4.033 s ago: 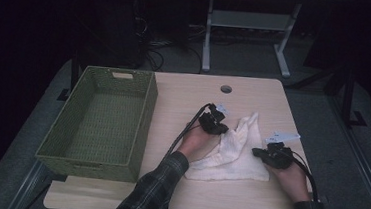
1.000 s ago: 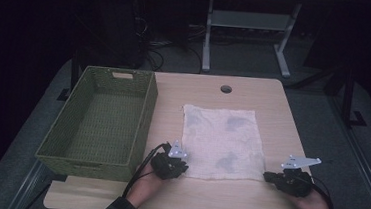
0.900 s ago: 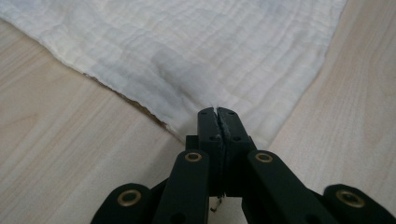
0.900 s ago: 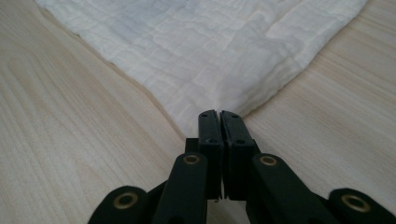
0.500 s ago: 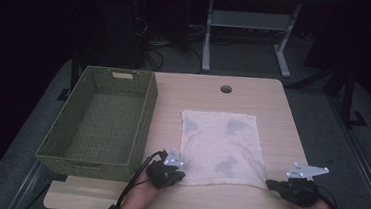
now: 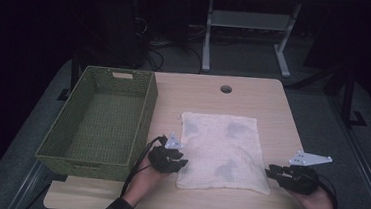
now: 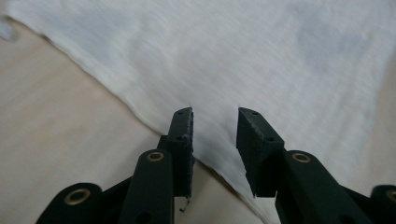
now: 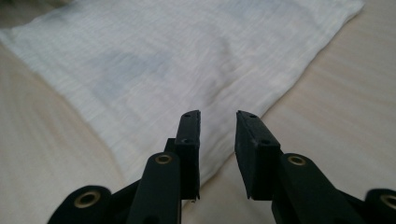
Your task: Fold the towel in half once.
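**Cloth lies flat, both grippers let go at its near corners**

A white cloth (image 6: 221,152) with faint grey patches is spread flat on the pale wooden surface (image 6: 269,103), a little right of centre in the high view. Its near edge runs along the lower middle of the frame.

The left gripper (image 6: 178,163) sits at the cloth's lower left corner, held in a hand (image 6: 143,180) that comes in from the bottom edge. In the left gripper view its jaws have just been opening and stand a narrow gap apart, poised over the cloth's hem with nothing pinched between them.

The right gripper (image 6: 272,172) sits just beside the lower right corner, in the other hand (image 6: 320,205) at the bottom right of the frame. In the right gripper view its jaws have likewise just been opening; they are parted by a similar gap above the cloth's edge, and hold nothing.

A green woven basket (image 6: 148,106) stands on the left of the surface, just beside the cloth and the left gripper.
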